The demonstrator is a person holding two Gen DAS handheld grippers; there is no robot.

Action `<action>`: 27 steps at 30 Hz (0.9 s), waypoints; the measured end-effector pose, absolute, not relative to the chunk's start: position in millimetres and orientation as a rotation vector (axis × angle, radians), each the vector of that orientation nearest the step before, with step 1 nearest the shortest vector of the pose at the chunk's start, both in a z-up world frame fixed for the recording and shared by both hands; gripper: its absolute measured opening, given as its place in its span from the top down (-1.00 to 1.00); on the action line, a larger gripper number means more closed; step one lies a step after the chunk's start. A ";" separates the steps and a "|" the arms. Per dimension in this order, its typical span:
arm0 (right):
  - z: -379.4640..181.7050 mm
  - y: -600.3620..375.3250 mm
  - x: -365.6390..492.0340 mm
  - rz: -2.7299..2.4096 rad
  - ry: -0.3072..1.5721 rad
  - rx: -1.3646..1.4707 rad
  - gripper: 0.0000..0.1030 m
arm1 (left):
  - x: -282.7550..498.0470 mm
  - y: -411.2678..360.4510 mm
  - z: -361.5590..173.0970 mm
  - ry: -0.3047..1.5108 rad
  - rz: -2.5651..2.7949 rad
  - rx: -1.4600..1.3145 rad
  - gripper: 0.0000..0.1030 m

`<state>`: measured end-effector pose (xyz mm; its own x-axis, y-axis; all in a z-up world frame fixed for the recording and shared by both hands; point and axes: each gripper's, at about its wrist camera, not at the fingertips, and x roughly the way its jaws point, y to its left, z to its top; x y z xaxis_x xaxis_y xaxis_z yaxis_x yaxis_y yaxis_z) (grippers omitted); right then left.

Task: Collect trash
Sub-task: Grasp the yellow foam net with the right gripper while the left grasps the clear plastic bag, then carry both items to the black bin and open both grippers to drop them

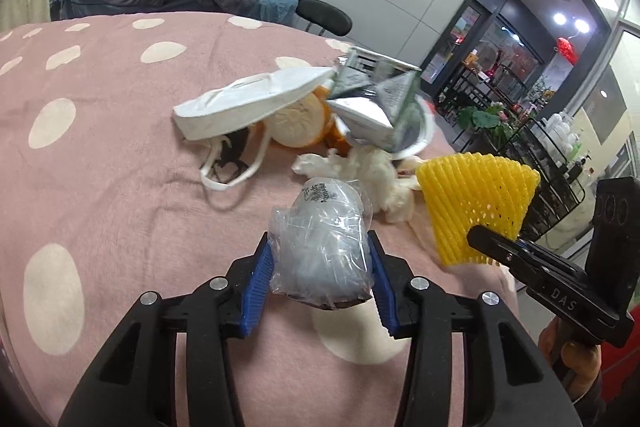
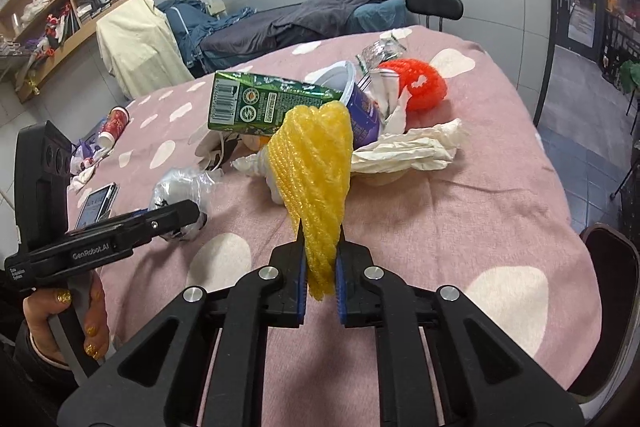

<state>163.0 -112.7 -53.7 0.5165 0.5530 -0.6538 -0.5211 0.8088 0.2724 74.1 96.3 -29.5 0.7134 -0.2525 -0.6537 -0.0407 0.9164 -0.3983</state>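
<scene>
A trash heap lies on the pink dotted tablecloth: a white face mask, a green drink carton, orange peel, crumpled tissue, a purple cup and a red foam net. My left gripper is shut on a crumpled clear plastic wrapper, its blue pads pressing both sides. My right gripper is shut on the lower end of a yellow foam fruit net, which stands up in front of the heap. In each wrist view the other gripper shows at the side.
At the left of the table lie a small red cup, scraps and a phone. A black chair stands behind the table and a dark seat at its right edge. A hand grips the left handle.
</scene>
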 end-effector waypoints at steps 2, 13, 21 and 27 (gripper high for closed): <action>-50.7 -122.5 157.8 0.633 0.776 0.066 0.78 | 72.1 85.1 -23.7 0.759 -0.141 -0.379 0.14; -34.1 -224.6 139.6 0.381 0.641 0.192 0.78 | 88.6 10.3 -6.1 0.737 -0.339 -0.265 0.13; -44.8 -317.2 142.6 0.141 0.617 0.265 0.78 | 109.6 -38.5 7.2 0.706 -0.465 -0.190 0.13; -92.8 -366.1 159.4 -0.022 0.688 0.269 0.78 | 117.5 -67.4 11.0 0.702 -0.535 -0.160 0.13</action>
